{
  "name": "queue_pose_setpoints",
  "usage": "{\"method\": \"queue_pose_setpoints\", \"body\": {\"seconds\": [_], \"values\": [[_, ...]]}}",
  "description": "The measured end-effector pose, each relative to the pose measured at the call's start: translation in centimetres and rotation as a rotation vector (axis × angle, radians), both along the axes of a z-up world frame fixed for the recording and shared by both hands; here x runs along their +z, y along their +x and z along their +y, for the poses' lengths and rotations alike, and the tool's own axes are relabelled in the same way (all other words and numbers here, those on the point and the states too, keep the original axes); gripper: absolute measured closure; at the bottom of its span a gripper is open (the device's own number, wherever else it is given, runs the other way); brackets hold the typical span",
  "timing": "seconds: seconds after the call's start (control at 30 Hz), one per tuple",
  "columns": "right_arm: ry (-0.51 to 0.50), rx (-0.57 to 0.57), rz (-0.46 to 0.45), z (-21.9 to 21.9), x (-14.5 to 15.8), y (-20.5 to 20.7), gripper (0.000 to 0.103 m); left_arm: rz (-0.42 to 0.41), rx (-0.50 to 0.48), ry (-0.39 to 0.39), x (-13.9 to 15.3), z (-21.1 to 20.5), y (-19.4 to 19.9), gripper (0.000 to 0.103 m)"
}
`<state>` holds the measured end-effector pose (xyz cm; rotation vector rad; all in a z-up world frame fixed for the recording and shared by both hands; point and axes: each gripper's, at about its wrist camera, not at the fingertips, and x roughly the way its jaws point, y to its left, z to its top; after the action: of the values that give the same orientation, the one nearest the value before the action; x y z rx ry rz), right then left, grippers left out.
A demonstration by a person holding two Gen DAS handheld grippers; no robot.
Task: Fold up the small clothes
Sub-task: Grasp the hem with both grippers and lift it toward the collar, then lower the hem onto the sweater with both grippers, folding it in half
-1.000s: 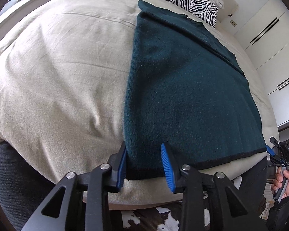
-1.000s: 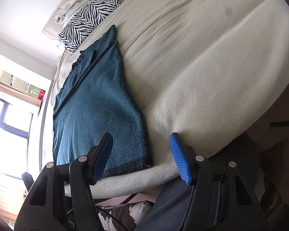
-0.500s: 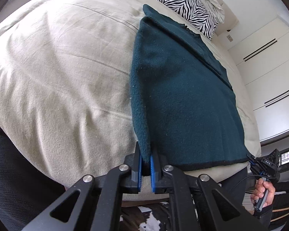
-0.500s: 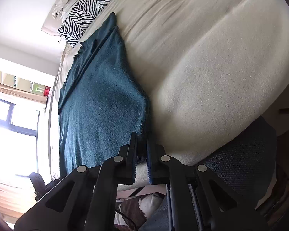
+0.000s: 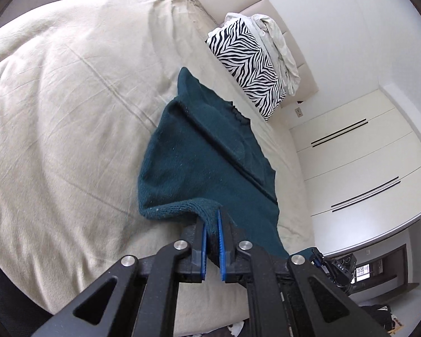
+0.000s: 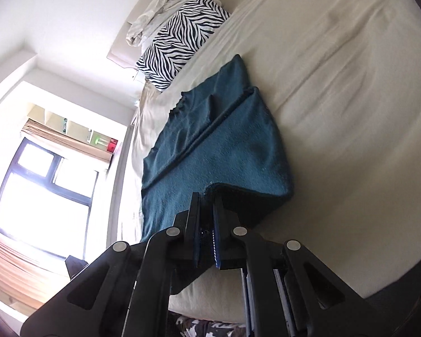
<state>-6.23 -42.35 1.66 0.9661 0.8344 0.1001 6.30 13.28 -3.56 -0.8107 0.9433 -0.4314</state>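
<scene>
— Two corners pinched, one in each of my grippers! My left gripper point(image 5: 212, 219) is clamped tight on the near hem of the dark teal knitted sweater point(image 5: 199, 154), blue pads pressed together with the wool squeezed between them.

— And the other side?

— My right gripper point(image 6: 206, 210) is clamped on the opposite hem corner point(image 6: 218, 189), jaws together on the fabric. Both corners are raised off the cream bedsheet point(image 5: 56, 112), and the cloth sags from my fingers towards the mattress.

— Where's the rest of it?

— The far part lies flat on the bed, the collar end pointing at the zebra-striped pillow point(image 5: 247, 64) by the headboard. A rumpled white cloth point(image 5: 277, 45) sits against that pillow.
</scene>
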Motion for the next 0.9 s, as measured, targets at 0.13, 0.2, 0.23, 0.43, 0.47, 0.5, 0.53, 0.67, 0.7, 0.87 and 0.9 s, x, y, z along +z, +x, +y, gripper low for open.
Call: {"method": "queue_pose_setpoints", "body": {"seconds": [0.13, 0.2, 0.23, 0.43, 0.47, 0.5, 0.53, 0.67, 0.7, 0.87, 0.9], "values": [[-0.030, -0.028, -0.045, -0.9, 1.4, 4.8, 0.097, -0.039, 0.029, 0.013, 1.6, -0.4, 4.1, 0.095], [-0.037, -0.043, -0.063, -1.4, 1.8, 7.4, 0.097, -0.051, 0.033, 0.008, 2.2, -0.7, 6.6, 0.095], [-0.046, -0.051, -0.073, -1.7, 2.1, 8.8, 0.097, -0.055, 0.034, 0.005, 2.5, -0.6, 7.9, 0.095], [-0.089, -0.091, -0.105, -3.1, 2.4, 17.1, 0.097, -0.062, 0.034, 0.032, 2.8, -2.1, 16.3, 0.095], [-0.093, -0.096, -0.105, -3.5, 2.2, 18.6, 0.097, -0.056, 0.038, 0.030, 2.6, -2.4, 17.8, 0.095], [-0.100, -0.104, -0.101, -3.7, 2.0, 20.0, 0.097, -0.049, 0.038, 0.029, 2.3, -2.6, 19.3, 0.095], [-0.104, -0.110, -0.097, -3.8, 1.6, 21.4, 0.097, -0.041, 0.036, 0.031, 2.0, -2.9, 20.7, 0.095], [-0.147, -0.117, -0.062, -4.0, -0.7, 27.5, 0.097, -0.020, 0.051, 0.060, 0.4, -4.0, 26.1, 0.095], [-0.163, -0.119, -0.054, -4.1, -1.3, 28.8, 0.097, -0.007, 0.053, 0.060, -0.3, -4.3, 27.4, 0.095], [-0.199, -0.136, 0.043, -4.5, -6.2, 34.5, 0.095, 0.065, 0.075, 0.143, -4.1, -5.5, 32.0, 0.089], [-0.206, -0.140, 0.079, -4.6, -7.6, 35.5, 0.095, 0.083, 0.077, 0.148, -4.9, -5.5, 32.3, 0.077]]}}
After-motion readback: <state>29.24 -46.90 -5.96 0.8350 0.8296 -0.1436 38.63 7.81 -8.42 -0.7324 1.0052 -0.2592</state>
